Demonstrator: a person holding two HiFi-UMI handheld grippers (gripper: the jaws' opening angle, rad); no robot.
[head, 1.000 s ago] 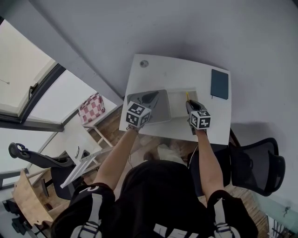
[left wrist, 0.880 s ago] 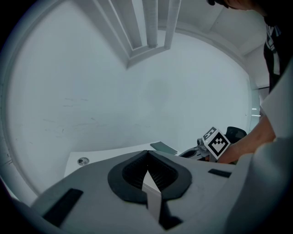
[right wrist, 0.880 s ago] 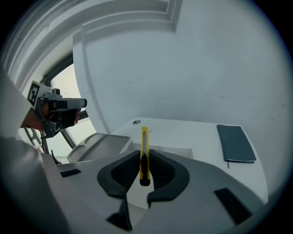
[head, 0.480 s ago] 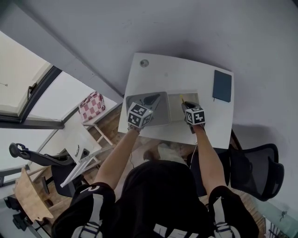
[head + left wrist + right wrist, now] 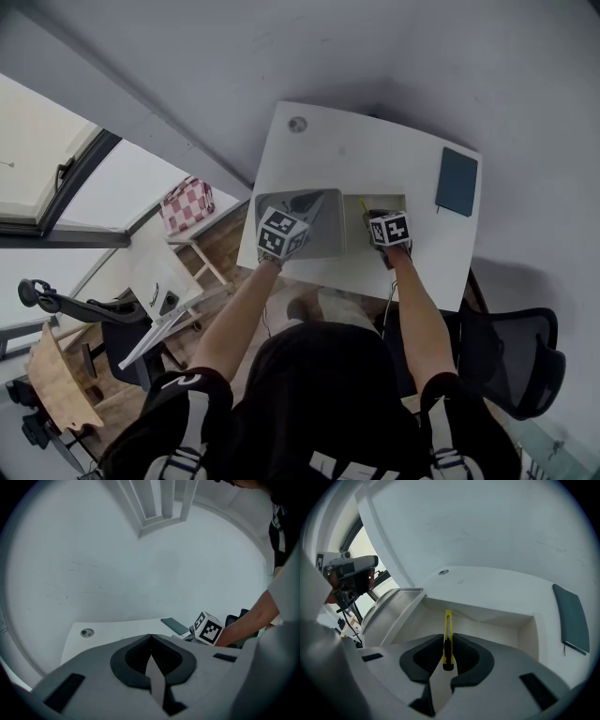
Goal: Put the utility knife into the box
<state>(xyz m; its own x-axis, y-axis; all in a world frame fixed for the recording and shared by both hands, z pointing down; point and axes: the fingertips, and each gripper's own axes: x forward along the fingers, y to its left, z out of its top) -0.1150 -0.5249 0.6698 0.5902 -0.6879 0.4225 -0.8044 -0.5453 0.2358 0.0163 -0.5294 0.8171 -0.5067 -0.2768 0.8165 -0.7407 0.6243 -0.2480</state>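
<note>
White desk (image 5: 375, 150) carries the open white box (image 5: 525, 630), its grey-lined lid (image 5: 314, 220) swung out to the left. The left gripper (image 5: 151, 656) has its fingers pressed together on a thin pale edge, apparently the lid's. The right gripper (image 5: 448, 648) has shifted leftward, from the box's right side to above its interior. Its fingers clamp the yellow utility knife (image 5: 448, 630), which points into the box but is not yet set down. Lowering and release look next.
</note>
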